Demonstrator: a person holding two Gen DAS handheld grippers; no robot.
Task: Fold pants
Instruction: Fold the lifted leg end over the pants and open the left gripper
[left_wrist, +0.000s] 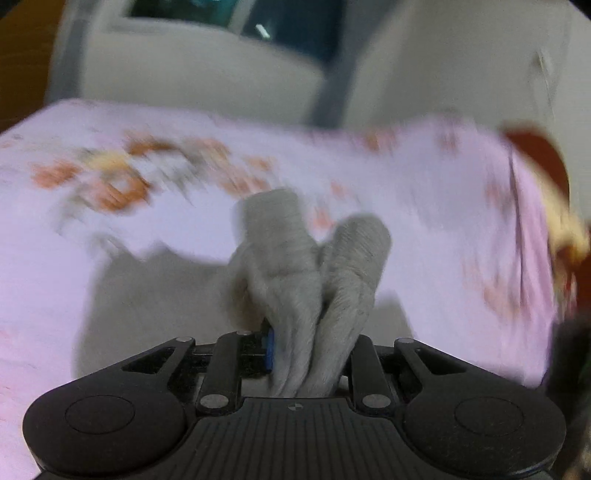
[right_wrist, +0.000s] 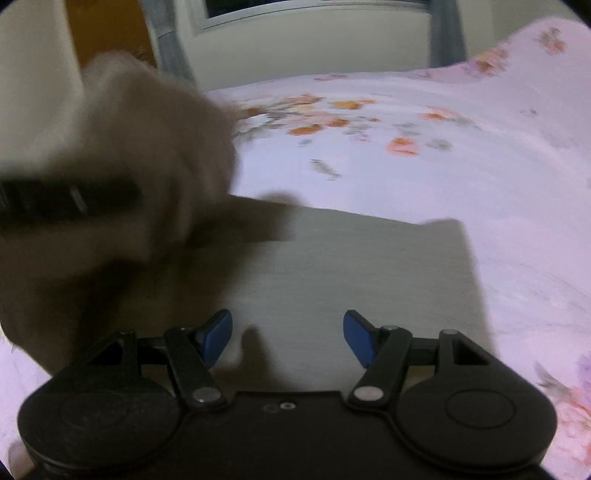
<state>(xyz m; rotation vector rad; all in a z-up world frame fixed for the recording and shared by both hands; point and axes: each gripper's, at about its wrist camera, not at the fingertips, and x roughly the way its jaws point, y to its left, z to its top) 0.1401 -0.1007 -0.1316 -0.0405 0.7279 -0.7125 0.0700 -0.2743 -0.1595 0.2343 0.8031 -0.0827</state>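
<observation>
A bunched end of the grey ribbed knit pants (left_wrist: 310, 280) is clamped by the left gripper (left_wrist: 295, 354) above the pink floral bedsheet (left_wrist: 110, 258); the right gripper (right_wrist: 288, 339) is held apart, empty, over the flat part. The fold may be skewed if the fabric slips.

The pants (left_wrist: 295, 266) are pale grey with a fine ribbed weave, and they look brownish where they blur in the right wrist view. The bed sheet (right_wrist: 406, 166) is soft lilac-pink, printed with orange and yellow flowers and greyish leaves. The left tool (left_wrist: 291, 347) and the right tool (right_wrist: 288, 338) are black, with blue pads (right_wrist: 218, 334).
</observation>
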